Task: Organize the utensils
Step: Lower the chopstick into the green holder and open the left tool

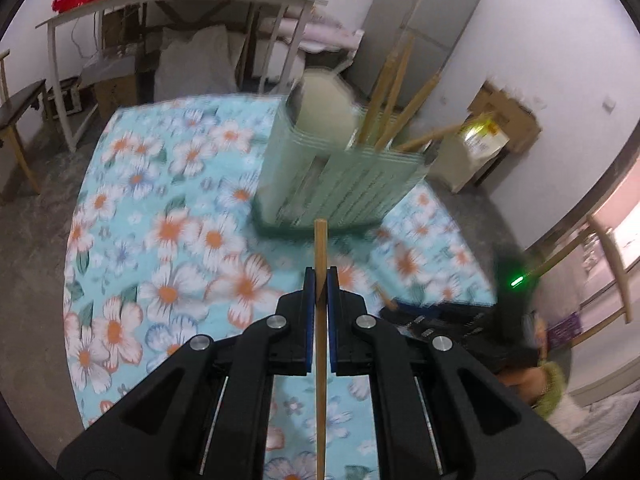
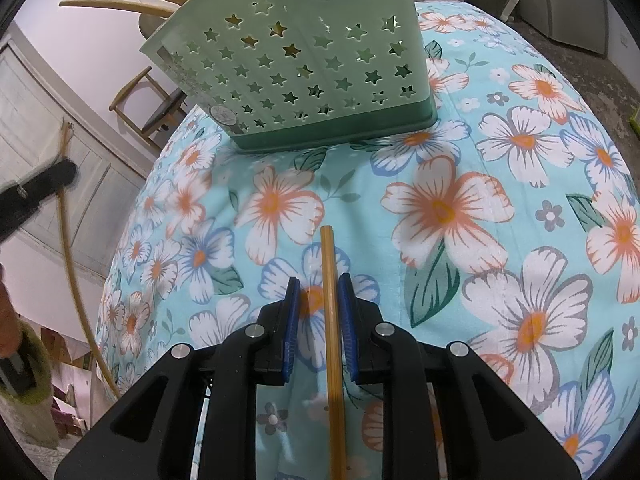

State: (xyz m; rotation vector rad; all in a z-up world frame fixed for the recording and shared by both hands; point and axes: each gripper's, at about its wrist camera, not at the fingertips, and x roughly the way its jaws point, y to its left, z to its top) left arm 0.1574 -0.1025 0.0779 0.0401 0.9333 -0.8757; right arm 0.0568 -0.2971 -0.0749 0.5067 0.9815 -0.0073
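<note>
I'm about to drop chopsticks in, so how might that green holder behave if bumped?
The holder looks like thin, star-punched plastic, so probably light and easy to shove. It is tall with chopsticks leaning out of the top, so it may tip. The cloth under it looks soft, so its footing may wobble.

Ahead of both tongs the flowered tabletop (image 2: 472, 208) lies bare up to the green caddy (image 2: 304, 80), the one thing standing on it; open cloth runs to its left and right. In the left view, chopsticks (image 1: 394, 96) splay up and outward from the caddy's right compartment, crowding the way in from above there, while the nearer-left compartment gapes free. The right tongs (image 1: 432, 320) sit low at the tabletop's right edge, beside the left tongs' (image 1: 320, 284) path
</note>
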